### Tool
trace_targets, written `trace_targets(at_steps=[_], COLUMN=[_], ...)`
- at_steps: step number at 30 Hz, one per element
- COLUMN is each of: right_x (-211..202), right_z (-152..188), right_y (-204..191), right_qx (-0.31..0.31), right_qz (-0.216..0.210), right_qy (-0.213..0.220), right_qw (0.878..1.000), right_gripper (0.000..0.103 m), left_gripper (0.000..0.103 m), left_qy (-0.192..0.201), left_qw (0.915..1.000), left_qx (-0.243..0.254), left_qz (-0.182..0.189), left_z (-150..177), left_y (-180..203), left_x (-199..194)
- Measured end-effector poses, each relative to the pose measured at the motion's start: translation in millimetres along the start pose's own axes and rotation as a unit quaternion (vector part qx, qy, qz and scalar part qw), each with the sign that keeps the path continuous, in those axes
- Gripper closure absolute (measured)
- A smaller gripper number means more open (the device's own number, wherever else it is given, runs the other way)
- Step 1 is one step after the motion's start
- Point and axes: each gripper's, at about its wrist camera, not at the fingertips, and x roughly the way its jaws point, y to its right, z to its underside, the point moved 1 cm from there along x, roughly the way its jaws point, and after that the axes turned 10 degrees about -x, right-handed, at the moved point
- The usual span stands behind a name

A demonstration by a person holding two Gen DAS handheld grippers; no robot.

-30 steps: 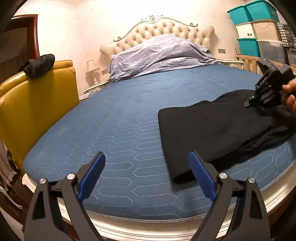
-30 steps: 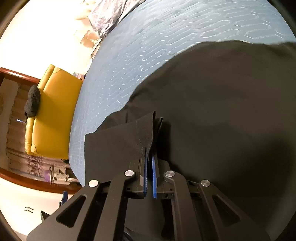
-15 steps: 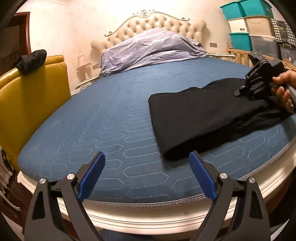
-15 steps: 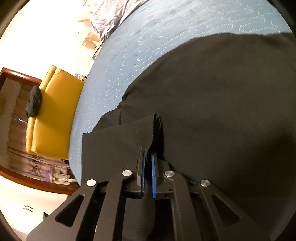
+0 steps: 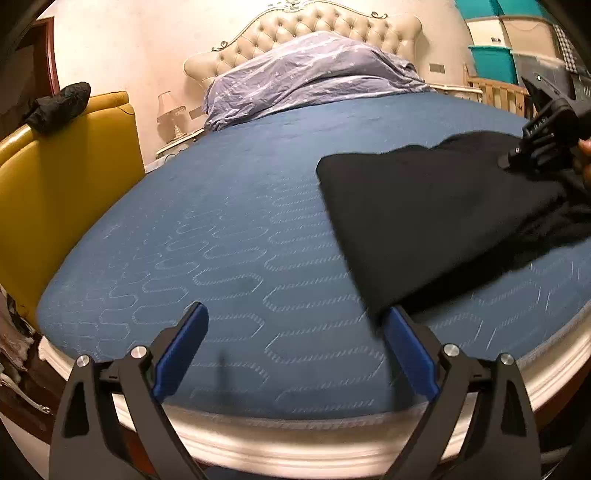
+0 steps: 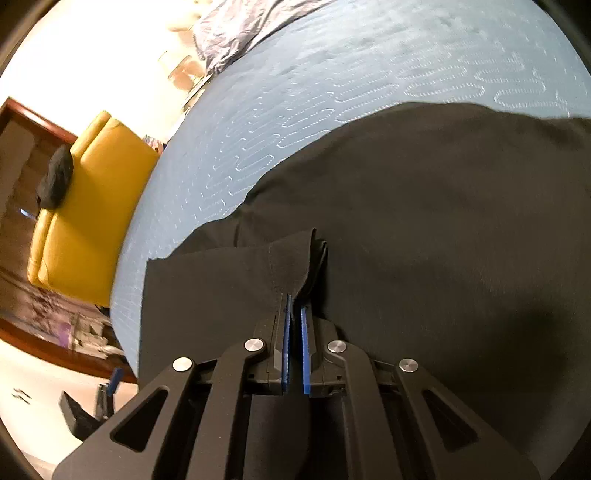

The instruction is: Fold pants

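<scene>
A person's right gripper (image 6: pixel 293 306) lies low over a pair of black pants (image 5: pixel 436 218) spread on a blue quilted mattress (image 5: pixel 221 240), its 2 blue-padded jaws drawn narrow and pinching a doubled fold of the dark cloth. The left gripper (image 5: pixel 295 332) hangs level above the mattress's near edge, jaws spread wide with nothing between them; the near corner of the pants sits just beyond its right-hand finger.

The left wrist view takes in the room: a cream tufted headboard (image 5: pixel 306 29), a rumpled lilac duvet (image 5: pixel 314 74), a yellow armchair (image 5: pixel 55 166) with a dark garment (image 5: pixel 59 105) on its back, a bedside lamp (image 5: pixel 170 110), teal and white storage boxes (image 5: pixel 495 62), and the right gripper seen from outside, resting on the pants' far end, with part of a hand (image 5: pixel 585 147) at the frame's edge. The right wrist view alone shows the pinch itself, a hemmed edge standing up between the pads (image 6: pixel 285 332).
</scene>
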Motion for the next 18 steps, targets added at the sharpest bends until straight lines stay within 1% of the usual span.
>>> trace_targets(at_steps=[3,5,6,7,8,9,10,11,12,13,14,15,16,17,18], right_x=[-1.2,-6.5,-12.9,-22.1,-36.7,-52.4,-61.4,-70.8,-73.8,-73.2,-69.2,-66.6,-63.2,-57.4,-50.9], right_z=[0.1,-0.9,-2.0,-3.0,-2.2,0.9,4.0,12.0,21.4,30.0,45.5,53.9,62.8,70.8,76.3], right_y=[-0.4,0.2,-0.2,-1.8,-6.0,-13.8,-21.3,-37.7,-53.6,-66.1,-84.8,-92.2,-97.8,-100.1,-98.2], right_qx=[0.001,0.004,0.002,-0.006,-0.02,-0.034,-0.047,-0.072,-0.094,-0.113,-0.146,-0.158,-0.166,-0.169,-0.168], right_qz=[0.009,0.016,0.033,0.06,0.098,0.126,0.134,0.137,0.137,0.136,0.137,0.144,0.154,0.157,0.156], right_qy=[0.002,0.005,0.01,0.017,0.029,0.046,0.056,0.064,0.065,0.062,0.057,0.058,0.059,0.058,0.052], right_qw=[1.0,1.0,0.999,0.998,0.995,0.99,0.988,0.986,0.984,0.982,0.978,0.975,0.972,0.971,0.972], right_gripper=[0.098,0.09,0.082,0.082,0.082,0.082,0.082,0.081,0.079,0.073,0.061,0.055,0.05,0.05,0.05], left_gripper=[0.008,0.008,0.009,0.01,0.02,0.036,0.044,0.062,0.076,0.078,0.079,0.08,0.08,0.08,0.08], left_qy=[-0.02,-0.021,-0.016,-0.012,-0.007,-0.002,-0.003,-0.005,-0.01,-0.015,-0.03,-0.044,-0.077,-0.107,-0.122], left_qw=[0.9985,0.9974,0.9973,0.9972,0.9968,0.9955,0.994,0.9916,0.9877,0.9852,0.9816,0.9797,0.9776,0.9789,0.9804], left_qx=[-0.048,-0.063,-0.068,-0.072,-0.08,-0.092,-0.103,-0.115,-0.129,-0.136,-0.143,-0.142,-0.137,-0.121,-0.103], left_qz=[-0.02,-0.029,-0.024,-0.016,-0.001,0.022,0.037,0.058,0.088,0.103,0.123,0.134,0.139,0.125,0.115], left_z=[5.1,6.4,5.3,2.1,-2.4,-10.9,-17.8,-25.5,-37.4,-45.0,-55.4,-59.7,-65.0,-67.4,-69.0], left_y=[-18.5,-27.3,-29.6,-29.9,-29.8,-28.0,-26.3,-23.5,-18.2,-14.2,-7.0,-1.3,7.9,16.9,22.6], left_x=[-5.8,-12.1,-18.4,-23.4,-28.5,-32.4,-33.0,-31.2,-24.7,-18.0,-4.2,6.1,25.5,42.7,54.0])
